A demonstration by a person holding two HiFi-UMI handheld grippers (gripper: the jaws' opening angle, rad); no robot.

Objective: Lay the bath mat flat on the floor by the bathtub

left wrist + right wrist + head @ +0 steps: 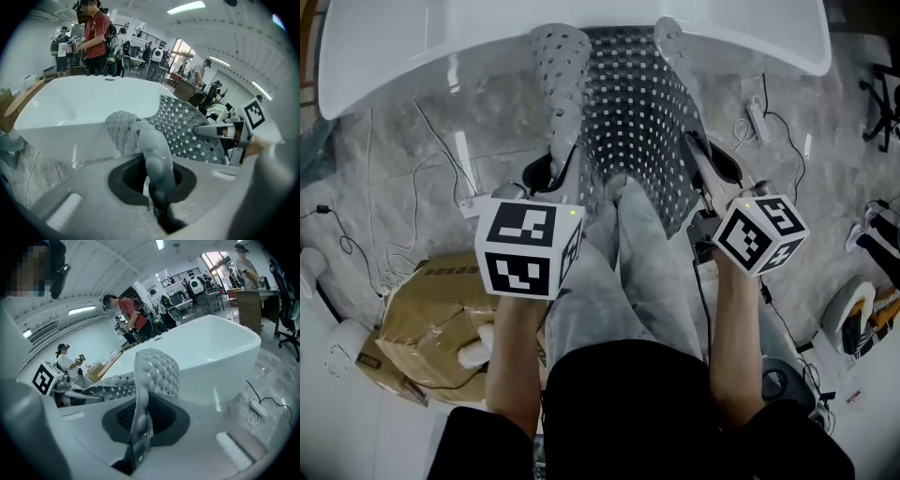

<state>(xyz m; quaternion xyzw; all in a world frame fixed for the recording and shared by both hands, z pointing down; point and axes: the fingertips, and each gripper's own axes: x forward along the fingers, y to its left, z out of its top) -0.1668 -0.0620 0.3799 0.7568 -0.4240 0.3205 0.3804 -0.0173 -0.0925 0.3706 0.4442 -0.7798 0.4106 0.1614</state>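
Note:
A grey bath mat (637, 122) with square holes and round bumps hangs between my two grippers, just in front of the white bathtub (394, 47). My left gripper (561, 150) is shut on the mat's left edge, which curls into a bumpy roll. My right gripper (694, 155) is shut on the right edge. In the left gripper view the mat (183, 126) is pinched in the left gripper (157, 190), with the bathtub (70, 108) behind. The right gripper view shows the mat (157, 369) folded upright in the right gripper (137, 437), beside the bathtub (211, 348).
Marbled grey floor (422, 159) lies under the mat, with thin cables and a power strip (757, 120). A taped cardboard box (431, 319) sits at my left leg. Gear clutters the right side (853, 319). People stand beyond the tub (96, 37), and an office chair (287, 310) is at right.

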